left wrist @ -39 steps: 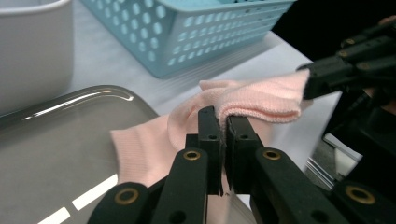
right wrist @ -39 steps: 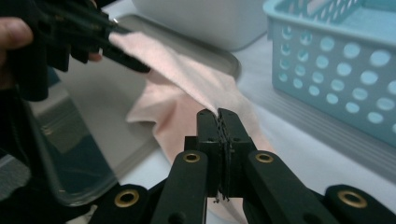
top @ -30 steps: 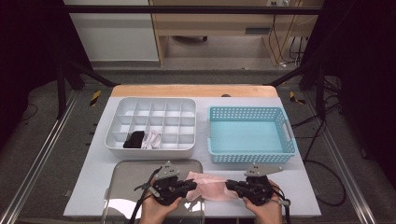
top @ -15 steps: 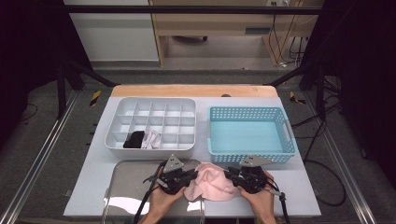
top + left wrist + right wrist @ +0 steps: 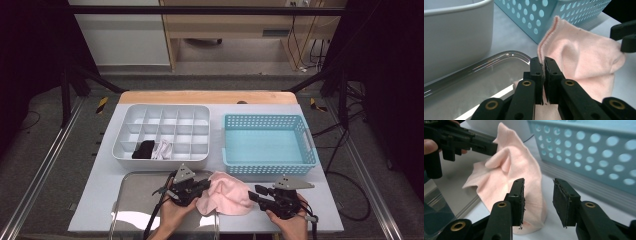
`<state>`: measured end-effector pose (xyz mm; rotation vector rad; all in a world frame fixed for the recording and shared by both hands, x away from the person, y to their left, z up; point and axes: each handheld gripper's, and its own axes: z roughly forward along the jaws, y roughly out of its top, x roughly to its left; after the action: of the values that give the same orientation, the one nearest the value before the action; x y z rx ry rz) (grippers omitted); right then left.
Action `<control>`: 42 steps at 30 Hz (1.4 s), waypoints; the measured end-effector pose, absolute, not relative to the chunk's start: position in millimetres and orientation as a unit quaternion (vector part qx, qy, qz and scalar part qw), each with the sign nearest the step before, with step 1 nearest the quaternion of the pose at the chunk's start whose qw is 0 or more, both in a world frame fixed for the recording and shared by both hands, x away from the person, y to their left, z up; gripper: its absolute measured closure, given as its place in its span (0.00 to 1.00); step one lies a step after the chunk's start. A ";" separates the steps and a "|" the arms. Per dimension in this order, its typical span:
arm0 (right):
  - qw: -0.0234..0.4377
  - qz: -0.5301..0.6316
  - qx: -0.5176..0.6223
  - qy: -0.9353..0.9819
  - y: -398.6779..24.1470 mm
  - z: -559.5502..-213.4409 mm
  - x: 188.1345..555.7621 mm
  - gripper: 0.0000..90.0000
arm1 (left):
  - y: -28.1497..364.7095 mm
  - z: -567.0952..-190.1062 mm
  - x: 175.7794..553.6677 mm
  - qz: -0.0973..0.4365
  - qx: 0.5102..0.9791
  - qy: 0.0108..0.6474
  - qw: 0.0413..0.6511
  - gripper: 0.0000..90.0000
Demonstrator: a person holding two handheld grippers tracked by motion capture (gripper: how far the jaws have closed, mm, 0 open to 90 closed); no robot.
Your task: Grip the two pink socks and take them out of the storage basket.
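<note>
A pink sock (image 5: 227, 195) lies bunched on the table's front edge, partly over a shiny metal tray (image 5: 135, 200). My left gripper (image 5: 206, 185) is shut on the sock's hemmed edge (image 5: 549, 37), with the fabric pinched between its pads (image 5: 543, 67). My right gripper (image 5: 251, 196) sits just right of the sock; its jaws have just been opening and stand apart (image 5: 539, 195), pressing on nothing. The sock (image 5: 509, 170) lies just beyond its tips. The left gripper (image 5: 474, 142) shows at the top left of the right gripper view.
A white compartment tray (image 5: 125, 150) stands at the back left, with a black item (image 5: 143, 149) and a white item (image 5: 162, 148) in its front cells. A light blue perforated basket (image 5: 270, 165) stands at the back right, close behind the sock.
The sock was held stretched between both grippers, then bunched as they came together. The right gripper has now let go and drawn back right; the left still holds it.
</note>
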<state>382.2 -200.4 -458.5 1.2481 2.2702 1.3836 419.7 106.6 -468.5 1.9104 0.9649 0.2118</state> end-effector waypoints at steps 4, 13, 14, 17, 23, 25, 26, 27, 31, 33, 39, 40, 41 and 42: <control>0.078 0.466 0.411 0.779 -196.0 -463.7 384.1 0.92 | 108.6 -467.0 418.8 0.082 0.780 0.394 0.479 0.95; 0.052 0.498 0.399 0.768 -211.6 -430.7 371.2 0.99 | 123.0 -442.0 395.8 0.055 0.779 0.386 0.490 0.95; 0.047 0.493 0.406 0.768 -211.5 -429.6 370.9 0.99 | 122.8 -440.7 394.2 0.052 0.783 0.388 0.484 0.95; 0.034 0.465 0.433 0.771 -209.4 -434.5 379.5 0.99 | 120.9 -441.5 393.0 0.050 0.791 0.395 0.465 0.95; 0.085 0.434 0.448 0.777 -196.6 -452.7 408.9 0.91 | 117.3 -455.6 409.9 0.060 0.788 0.412 0.454 0.95; 0.104 0.432 0.449 0.775 -194.8 -456.4 414.3 0.85 | 116.3 -459.4 415.0 0.064 0.786 0.416 0.453 0.95; 0.113 0.428 0.450 0.775 -195.0 -457.2 415.3 0.83 | 116.1 -460.7 416.1 0.066 0.785 0.418 0.453 0.95; 0.115 0.428 0.452 0.774 -195.4 -457.0 414.9 0.81 | 115.5 -462.3 417.5 0.068 0.786 0.418 0.450 0.95; 0.133 0.454 0.449 0.758 -203.6 -451.4 408.4 0.76 | 114.2 -468.4 421.3 0.071 0.789 0.421 0.442 0.95; 0.137 0.454 0.452 0.755 -206.5 -452.0 407.5 0.76 | 113.8 -469.8 422.5 0.073 0.791 0.421 0.439 0.95; 0.120 0.419 0.481 0.761 -207.8 -470.0 414.3 0.77 | 113.5 -470.8 422.9 0.085 0.792 0.417 0.437 0.93; 0.118 0.415 0.484 0.762 -206.7 -472.4 415.5 0.77 | 113.5 -470.9 422.9 0.086 0.793 0.416 0.436 0.93; 0.113 0.410 0.484 0.764 -205.1 -474.5 416.3 0.77 | 113.4 -471.0 423.0 0.088 0.794 0.415 0.435 0.93; 0.110 0.406 0.484 0.767 -203.3 -476.6 417.0 0.78 | 113.4 -471.0 423.0 0.090 0.794 0.415 0.435 0.93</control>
<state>417.0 -203.3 -476.6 1.4217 2.2541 1.1940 423.0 113.4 -471.0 1.9774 1.0328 0.2246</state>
